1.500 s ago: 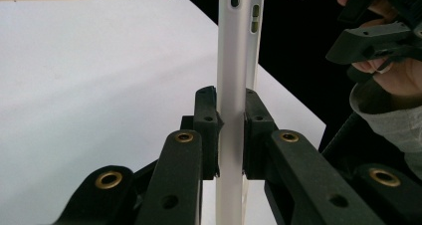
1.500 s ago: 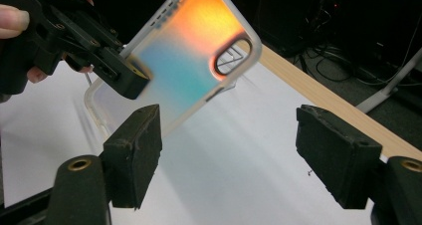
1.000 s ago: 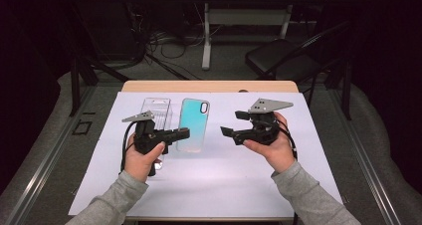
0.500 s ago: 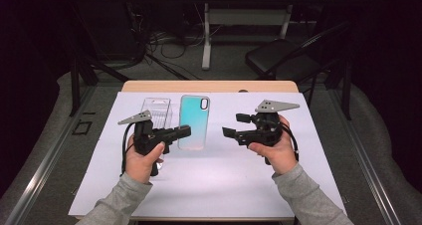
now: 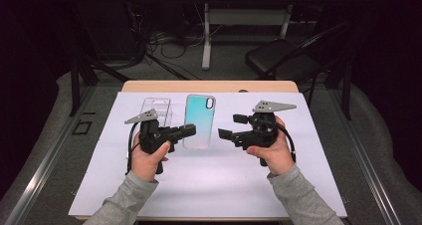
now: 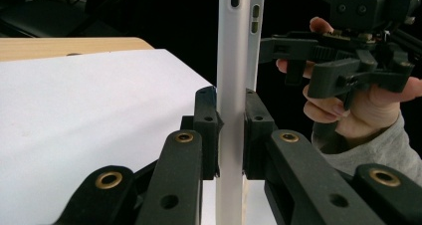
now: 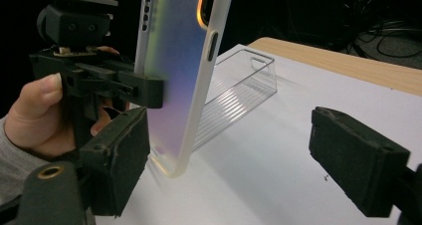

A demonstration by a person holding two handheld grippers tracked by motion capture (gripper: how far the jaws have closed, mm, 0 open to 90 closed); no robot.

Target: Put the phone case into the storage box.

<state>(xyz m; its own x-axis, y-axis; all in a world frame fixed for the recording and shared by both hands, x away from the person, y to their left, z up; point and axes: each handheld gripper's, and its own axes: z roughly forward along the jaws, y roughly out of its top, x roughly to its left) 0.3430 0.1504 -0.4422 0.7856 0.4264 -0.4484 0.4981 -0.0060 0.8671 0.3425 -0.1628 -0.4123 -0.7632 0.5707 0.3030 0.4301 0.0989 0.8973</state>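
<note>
I have the phone case [image 5: 199, 121] clamped in my left gripper [image 5: 188, 131], pads [image 6: 206, 130] pressed on both faces of it near one long edge; the left gripper view shows the white edge of the case standing straight up between the jaws. In the right gripper view the case is lifted off the white sheet [image 5: 209, 185] and tilted, its lower corner hanging just above the paper, the back shimmering from teal to pale purple.

My right gripper [image 5: 230, 127] is released, and its jaws have just been opening wider. It is aimed across at the case. In its own view the left jaw pad [image 7: 119, 160] sits just beside the case's back, the right one well off to the other side; I cannot tell whether the near pad touches.

The clear plastic box [image 5: 156, 110] lies on the sheet behind my left gripper, close to the case. The sheet covers most of the wooden counter [image 5: 209, 86], whose far edge shows beyond it.
</note>
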